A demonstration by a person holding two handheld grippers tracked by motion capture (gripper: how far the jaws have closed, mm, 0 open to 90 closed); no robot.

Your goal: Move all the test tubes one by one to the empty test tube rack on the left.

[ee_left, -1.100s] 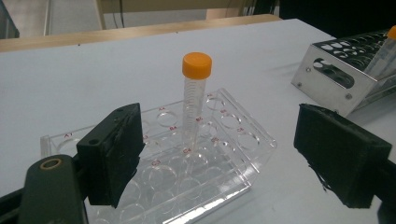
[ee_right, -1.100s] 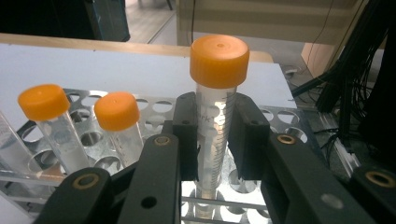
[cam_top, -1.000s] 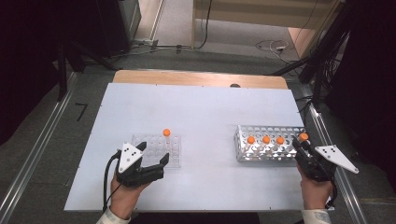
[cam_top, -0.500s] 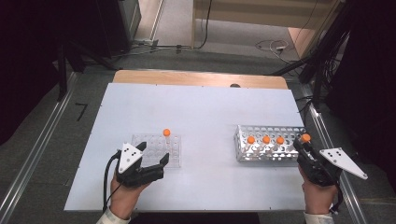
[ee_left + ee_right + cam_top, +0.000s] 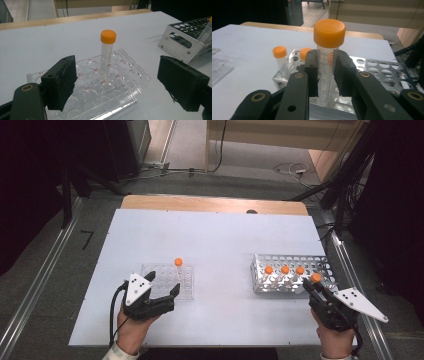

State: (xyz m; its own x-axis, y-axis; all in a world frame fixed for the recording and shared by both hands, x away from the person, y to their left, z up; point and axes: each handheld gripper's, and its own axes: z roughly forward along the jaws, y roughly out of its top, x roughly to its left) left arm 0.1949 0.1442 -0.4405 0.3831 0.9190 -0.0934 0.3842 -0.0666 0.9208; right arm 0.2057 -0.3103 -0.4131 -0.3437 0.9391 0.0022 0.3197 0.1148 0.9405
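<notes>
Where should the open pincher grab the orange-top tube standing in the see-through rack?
Best on the bare stretch of the tube just under its orange cap, coming down from above. It stands upright and alone in the clear rack, whose holes hide its lower end. The left gripper, jaws open beside the rack, would likely close one pad on each side of that round wall.

wide bare table (image 5: 225,245) between clear rack (image 5: 167,282) and metal rack (image 5: 292,275); 1 upright tube (image 5: 178,264) blocks clear rack's far side.
</notes>
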